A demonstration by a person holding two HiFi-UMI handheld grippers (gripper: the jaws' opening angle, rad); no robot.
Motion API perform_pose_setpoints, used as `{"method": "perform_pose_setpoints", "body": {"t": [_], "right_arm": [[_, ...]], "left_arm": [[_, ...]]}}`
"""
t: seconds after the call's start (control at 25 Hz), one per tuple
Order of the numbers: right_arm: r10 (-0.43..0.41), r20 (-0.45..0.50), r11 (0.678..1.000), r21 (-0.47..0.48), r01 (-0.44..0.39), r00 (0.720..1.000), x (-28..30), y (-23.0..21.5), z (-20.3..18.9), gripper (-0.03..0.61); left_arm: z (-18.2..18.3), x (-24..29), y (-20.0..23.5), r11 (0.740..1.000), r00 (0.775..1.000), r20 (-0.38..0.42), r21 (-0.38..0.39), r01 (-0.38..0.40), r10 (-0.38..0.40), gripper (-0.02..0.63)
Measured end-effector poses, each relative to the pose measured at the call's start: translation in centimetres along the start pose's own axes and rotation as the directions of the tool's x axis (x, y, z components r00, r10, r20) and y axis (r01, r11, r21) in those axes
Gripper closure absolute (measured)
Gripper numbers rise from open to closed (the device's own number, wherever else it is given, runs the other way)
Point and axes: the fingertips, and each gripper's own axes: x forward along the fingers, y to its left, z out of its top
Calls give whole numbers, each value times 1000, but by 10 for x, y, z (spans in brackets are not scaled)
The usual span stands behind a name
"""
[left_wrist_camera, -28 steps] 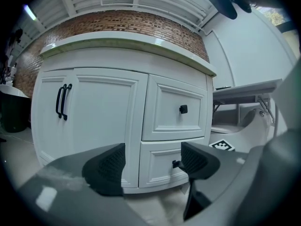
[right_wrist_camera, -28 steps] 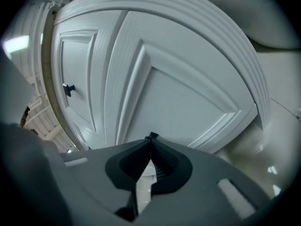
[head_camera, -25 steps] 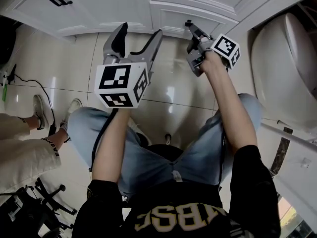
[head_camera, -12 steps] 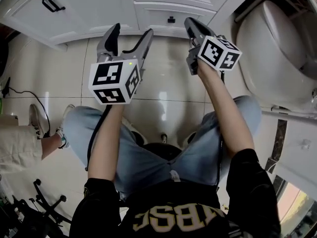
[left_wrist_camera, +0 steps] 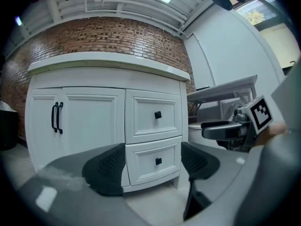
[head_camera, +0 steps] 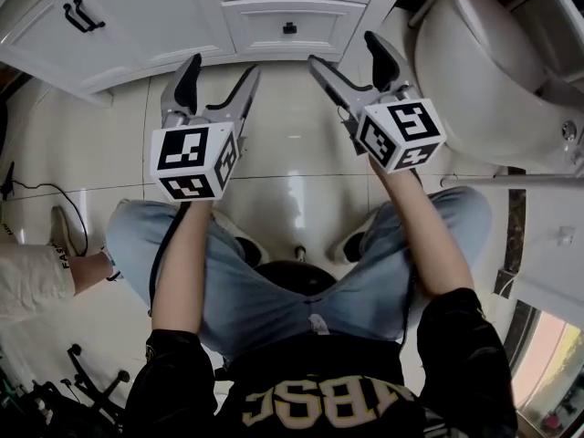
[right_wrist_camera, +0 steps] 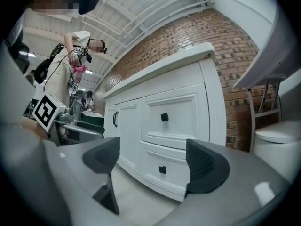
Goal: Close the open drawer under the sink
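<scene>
The white vanity's lower drawer [head_camera: 269,27], with a small black knob, sits flush with the upper drawer [left_wrist_camera: 153,114]; both look closed. In the left gripper view the lower drawer [left_wrist_camera: 146,166] shows between the jaws, well ahead of them. My left gripper [head_camera: 222,69] is open and empty, held above the tiled floor short of the cabinet. To its right, my right gripper [head_camera: 345,51] is off the drawer with its jaws opening wide and nothing between them. The right gripper view frames the lower drawer [right_wrist_camera: 164,161] beyond the pads.
A white toilet [head_camera: 493,71] stands right of the vanity. Double doors with black handles [head_camera: 78,15] are at the left. Another person's leg and shoe [head_camera: 59,245] and a floor cable [head_camera: 18,176] are at the left edge. A chair base [head_camera: 91,381] is at the bottom left.
My right gripper left the drawer knob, pulled back and up, rolled over and opened its jaws. The left gripper drifted slightly. The lower drawer front now sits flush.
</scene>
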Motion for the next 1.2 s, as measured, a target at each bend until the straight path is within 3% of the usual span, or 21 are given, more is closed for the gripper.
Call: {"method": "perform_pose_setpoints", "body": {"t": [0.08, 0.2, 0.36, 1.2], "right_arm": [[-61, 51, 998, -10, 61, 997, -17, -4, 4, 117], [-192, 80, 981, -2, 193, 978, -38, -19, 2, 117], [-265, 66, 964, -19, 267, 962, -43, -27, 8, 118], [-203, -57, 976, -86, 198, 977, -30, -9, -12, 146]], "left_arm": [[3, -5, 6, 998, 998, 30, 5, -64, 64, 239], [10, -11, 11, 987, 985, 79, 36, -154, 151, 226], [15, -10, 2, 987, 983, 102, 40, -154, 150, 227], [14, -14, -8, 992, 988, 95, 27, -121, 118, 229]]}}
